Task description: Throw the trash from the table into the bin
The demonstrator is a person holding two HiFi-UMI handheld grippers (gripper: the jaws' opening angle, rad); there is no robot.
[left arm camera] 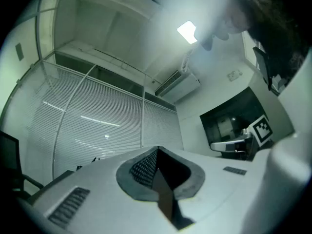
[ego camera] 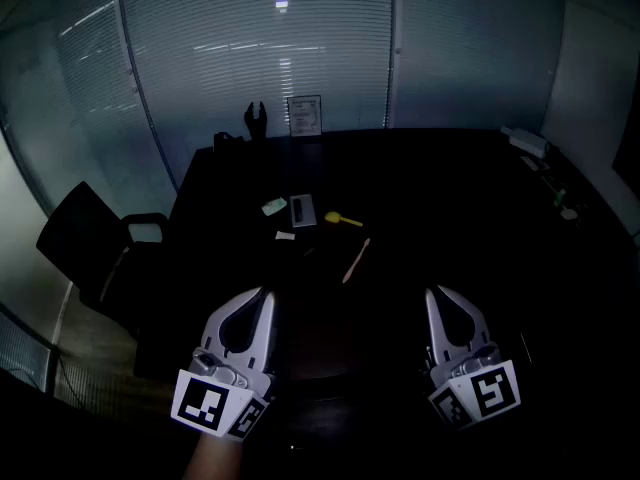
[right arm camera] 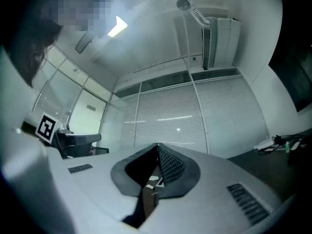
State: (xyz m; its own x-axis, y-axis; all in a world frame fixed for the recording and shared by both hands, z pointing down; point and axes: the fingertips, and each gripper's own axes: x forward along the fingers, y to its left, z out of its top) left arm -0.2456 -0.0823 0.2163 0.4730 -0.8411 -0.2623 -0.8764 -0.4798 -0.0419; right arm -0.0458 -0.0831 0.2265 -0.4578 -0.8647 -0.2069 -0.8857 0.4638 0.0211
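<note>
Head view: the left gripper [ego camera: 262, 298] sits at 7 o'clock and the right gripper [ego camera: 434, 296] at 5 o'clock. Both have their jaws closed on nothing. The trash lies on the dark worktop [ego camera: 450, 198], toward 12 o'clock from them: a white scrap [ego camera: 274, 206], a grey pack [ego camera: 302, 210], a yellow bit [ego camera: 343, 218] and a stick [ego camera: 356, 260].
</note>
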